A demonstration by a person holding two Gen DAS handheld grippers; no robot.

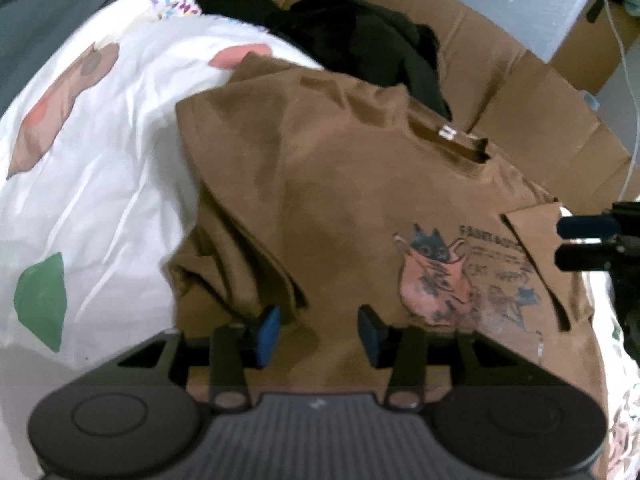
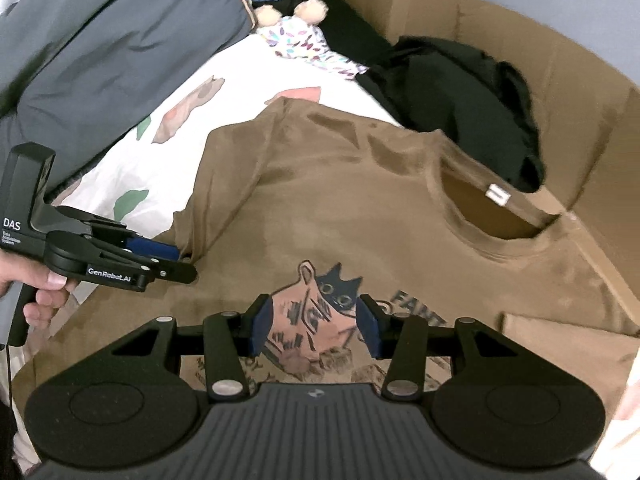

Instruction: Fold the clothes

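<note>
right under our right gripper [image 2: 316,326] sits the cat-in-a-jug print [image 2: 316,320] of the brown t-shirt [image 2: 340,200], and the jaws stand about half apart with only the flat cloth below them, nothing pinched. the shirt lies face up on the white patterned bedsheet [image 2: 192,136], its long axis running from the hem near us up to the collar [image 2: 496,216] at the far right, close to the cardboard box [image 2: 580,100]. our left gripper [image 1: 318,328] is off at the shirt's left edge, pads parted and empty, right by the bunched left sleeve [image 1: 224,272]. so we'd say the left hand is nearer that sleeve, while the right one hangs over the chest and is nearer the right side, where a flap of cloth [image 2: 560,332] looks already turned in. probably the left sleeve gets folded next, just our guess. readable stuff: "DAS" and "GenRobot.AI" on the left tool's body, "FANT" beside the print with the rest hidden, and a small white neck tag [image 2: 498,194] too tiny to read. a black garment [image 2: 460,96] waits far right.
</note>
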